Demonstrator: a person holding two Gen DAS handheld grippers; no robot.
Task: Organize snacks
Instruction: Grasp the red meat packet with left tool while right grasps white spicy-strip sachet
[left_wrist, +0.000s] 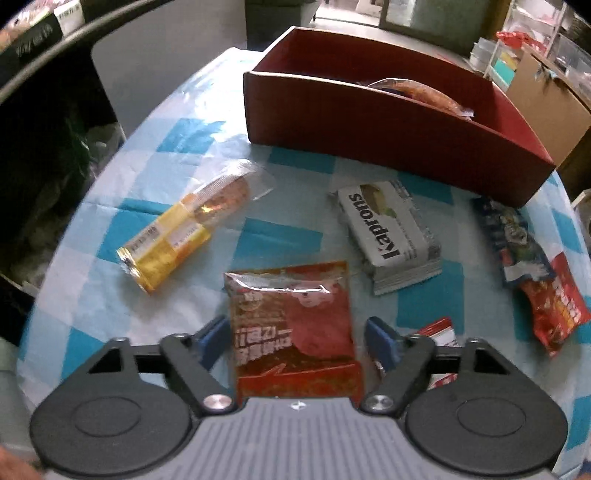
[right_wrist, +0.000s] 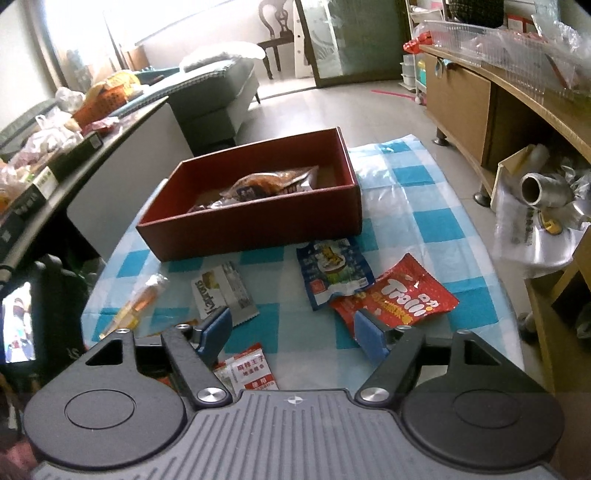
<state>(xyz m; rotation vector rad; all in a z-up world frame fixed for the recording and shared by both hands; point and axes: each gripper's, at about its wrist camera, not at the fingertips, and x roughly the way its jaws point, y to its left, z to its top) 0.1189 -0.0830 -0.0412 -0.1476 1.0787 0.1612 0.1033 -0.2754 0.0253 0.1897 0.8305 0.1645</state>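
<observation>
A dark red box (left_wrist: 388, 147) (right_wrist: 258, 221) stands at the far side of the checked cloth and holds a wrapped snack (right_wrist: 273, 182). My left gripper (left_wrist: 295, 339) is open, with its fingers on either side of a red snack packet (left_wrist: 295, 325) lying on the cloth. A yellow biscuit roll (left_wrist: 184, 229), a white Kaprons pack (left_wrist: 388, 229), a blue packet (right_wrist: 332, 269) and a red Trolli bag (right_wrist: 399, 295) lie loose. My right gripper (right_wrist: 291, 332) is open and empty above the cloth, near a small red-white sachet (right_wrist: 251, 369).
The blue-and-white checked cloth (right_wrist: 424, 206) covers a low table. A dark counter (right_wrist: 55, 177) with bags stands left, a wooden cabinet (right_wrist: 480, 110) right. A sofa (right_wrist: 214, 92) and tiled floor lie beyond the table.
</observation>
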